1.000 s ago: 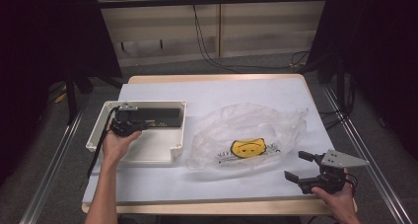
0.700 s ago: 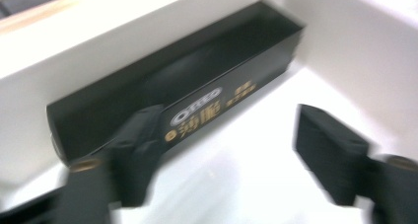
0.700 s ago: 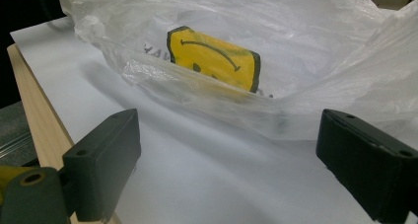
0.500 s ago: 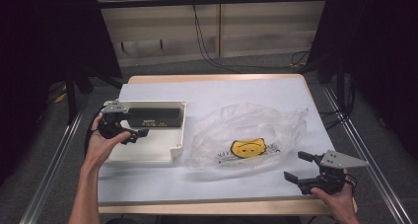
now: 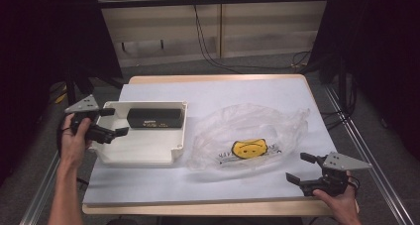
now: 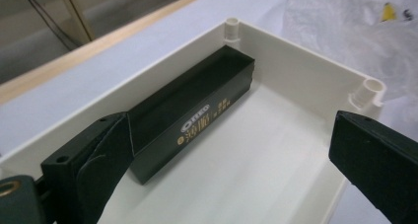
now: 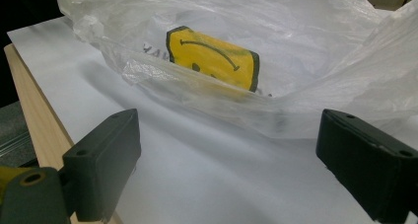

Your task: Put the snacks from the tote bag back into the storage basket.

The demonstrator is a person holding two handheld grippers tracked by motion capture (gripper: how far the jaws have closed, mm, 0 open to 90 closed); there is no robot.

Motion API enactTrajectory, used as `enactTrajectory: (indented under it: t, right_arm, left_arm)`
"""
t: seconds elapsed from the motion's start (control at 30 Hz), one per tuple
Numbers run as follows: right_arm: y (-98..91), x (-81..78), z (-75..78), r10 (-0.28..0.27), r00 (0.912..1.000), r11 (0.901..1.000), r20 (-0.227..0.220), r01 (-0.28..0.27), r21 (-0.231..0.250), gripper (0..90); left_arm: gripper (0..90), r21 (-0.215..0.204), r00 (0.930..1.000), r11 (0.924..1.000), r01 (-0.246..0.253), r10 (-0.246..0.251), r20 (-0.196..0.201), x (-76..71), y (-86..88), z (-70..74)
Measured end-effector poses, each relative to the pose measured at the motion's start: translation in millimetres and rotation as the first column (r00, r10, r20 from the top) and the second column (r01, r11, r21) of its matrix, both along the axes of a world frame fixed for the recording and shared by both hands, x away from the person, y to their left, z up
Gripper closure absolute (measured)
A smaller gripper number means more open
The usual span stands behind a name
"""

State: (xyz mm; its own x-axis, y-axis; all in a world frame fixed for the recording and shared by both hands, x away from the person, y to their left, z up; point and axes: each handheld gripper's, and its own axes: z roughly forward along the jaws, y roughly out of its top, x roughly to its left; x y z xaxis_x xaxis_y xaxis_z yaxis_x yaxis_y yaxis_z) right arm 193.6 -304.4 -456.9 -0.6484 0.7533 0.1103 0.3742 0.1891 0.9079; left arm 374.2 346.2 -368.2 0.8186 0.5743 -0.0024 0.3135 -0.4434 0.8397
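A long black box with gold lettering lies along the far wall of a white tray. My left gripper hovers over the tray's left edge and points at the box. Its jaws have just been opening and stand open with nothing between them. To the right of the tray lies a crumpled clear plastic bag with a yellow smiley face. My right gripper rests near the table's front right corner, open and facing the bag and its smiley face.
The white tabletop has a wooden rim. The tray has small corner posts. Cables run across the floor behind the table, and dark curtains stand at both sides.
My left gripper drew back from the black box inside the tray, leftward and up, and its jaws opened. The box stays in the tray. The right gripper has kept still.
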Motion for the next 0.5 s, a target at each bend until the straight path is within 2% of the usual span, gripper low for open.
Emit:
enactTrajectory:
  t: [0.07, 0.13, 0.2, 0.23, 0.33, 0.4, 0.5]
  right_arm:
    - [0.4, 0.4, -0.4, -0.001, 1.0, 1.0, -0.002, 0.001, 0.0, 9.2]
    - [0.8, 0.7, -0.6, 0.0, 1.0, 1.0, -0.004, 0.0, 0.0, 9.2]
    - [1.3, 0.6, -0.6, 0.001, 1.0, 1.0, -0.005, -0.001, 0.003, 9.2]
    - [1.3, 0.5, -0.5, 0.002, 1.0, 1.0, -0.004, -0.002, 0.002, 9.2]
    - [1.1, -0.3, -0.2, -0.004, 1.0, 1.0, -0.003, 0.004, 0.0, 9.2]
    - [0.2, -1.3, 0.4, -0.004, 1.0, 1.0, 0.002, 0.004, 0.001, 9.2]
    - [-0.7, -1.4, 0.2, -0.01, 0.9999, 0.9999, 0.0, 0.01, -0.001, 9.2]
  left_arm:
    - [3.2, -0.011, 1.0, 0.9999, -0.006, 0.006, 0.007, -2.3, 11.9, 3.8]
    - [3.2, 0.005, 0.9988, 0.999, -0.045, 0.045, 0.019, -6.1, 23.3, 7.1]
    - [3.2, -0.004, 0.9976, 0.9978, -0.066, 0.066, 0.023, -10.1, 29.5, 8.2]
    - [3.2, -0.009, 0.9954, 0.9957, -0.092, 0.093, 0.025, -13.7, 31.4, 7.9]
    - [3.1, -0.008, 0.9897, 0.9902, -0.14, 0.14, 0.03, -22.9, 30.4, 5.9]
    - [3.0, -0.013, 0.989, 0.9894, -0.145, 0.145, 0.029, -30.8, 27.7, 3.1]
    - [3.1, 0.005, 0.9815, 0.9822, -0.188, 0.188, 0.037, -41.5, 21.5, 0.9]
